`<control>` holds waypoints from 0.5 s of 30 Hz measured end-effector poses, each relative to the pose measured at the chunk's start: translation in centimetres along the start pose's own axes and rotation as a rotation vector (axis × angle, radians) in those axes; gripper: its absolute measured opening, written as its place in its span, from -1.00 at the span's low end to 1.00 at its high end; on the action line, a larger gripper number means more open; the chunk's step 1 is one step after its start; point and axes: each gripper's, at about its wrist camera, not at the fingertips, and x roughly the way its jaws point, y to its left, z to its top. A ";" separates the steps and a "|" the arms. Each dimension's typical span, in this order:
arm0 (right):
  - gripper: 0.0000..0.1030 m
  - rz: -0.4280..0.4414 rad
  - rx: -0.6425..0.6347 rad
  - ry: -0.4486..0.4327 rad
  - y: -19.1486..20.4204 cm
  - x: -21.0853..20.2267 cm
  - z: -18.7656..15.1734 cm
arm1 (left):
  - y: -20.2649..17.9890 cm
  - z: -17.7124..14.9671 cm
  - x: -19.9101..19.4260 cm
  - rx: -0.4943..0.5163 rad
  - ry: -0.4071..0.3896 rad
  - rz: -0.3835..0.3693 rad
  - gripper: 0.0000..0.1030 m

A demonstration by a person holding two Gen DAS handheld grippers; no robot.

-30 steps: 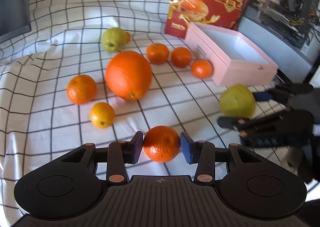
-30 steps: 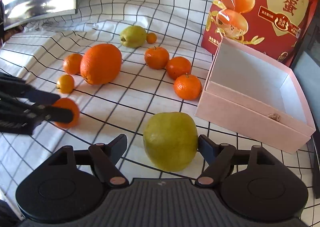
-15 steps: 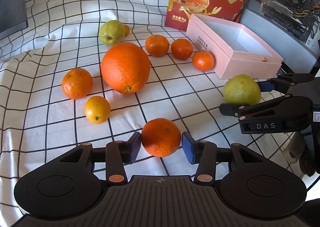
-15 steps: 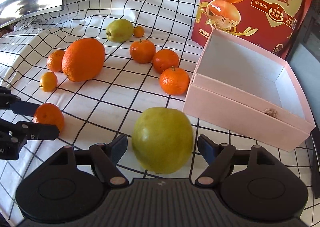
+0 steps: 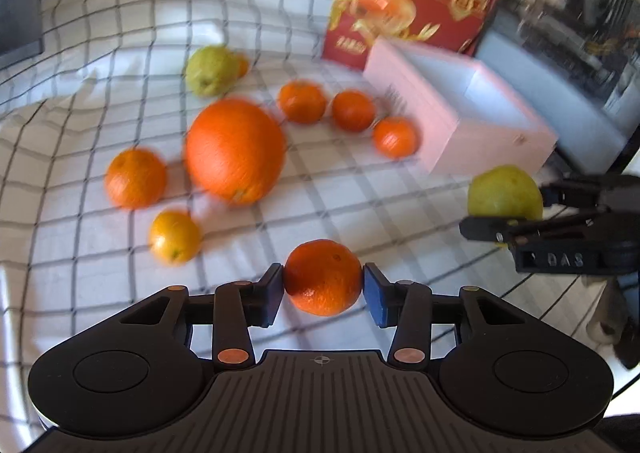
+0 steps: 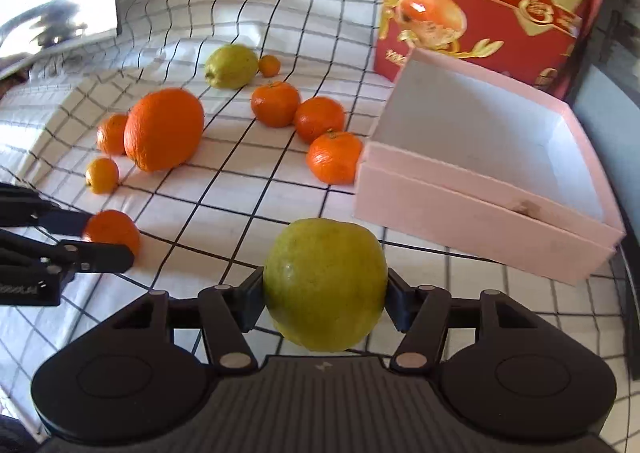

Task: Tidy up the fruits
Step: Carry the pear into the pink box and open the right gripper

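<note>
Left wrist: tangerine (image 5: pixel 323 276) between gripper (image 5: pixel 324 293) pads.

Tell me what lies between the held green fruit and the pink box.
Nothing: in the right wrist view, only bare checked cloth separates the green fruit from the pink box.

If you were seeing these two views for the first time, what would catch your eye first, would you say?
Probably the two held fruits: the left gripper is shut on a small orange tangerine, and the right gripper is shut on a round yellow-green pear. Next, the big glossy orange among smaller fruit on the checked white cloth, left of the open pink box.
</note>
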 end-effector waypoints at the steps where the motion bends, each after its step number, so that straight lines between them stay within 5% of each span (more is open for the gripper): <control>1: 0.16 -0.001 0.008 -0.012 -0.4 -0.8 0.0 | -0.4 0.8 -0.2 0.009 -0.025 -0.020 -0.07; 9: 0.17 -0.098 0.024 -0.142 -5.2 -6.7 1.6 | -7.2 11.9 0.8 0.127 -0.184 -0.181 -0.06; 11: 0.17 -0.121 0.030 -0.171 -6.5 -7.7 2.1 | -8.8 15.1 2.9 0.111 -0.183 -0.243 -0.04; 15: 0.16 -0.167 0.054 -0.194 -9.3 -7.9 3.2 | -9.7 19.0 6.4 0.021 -0.192 -0.228 -0.08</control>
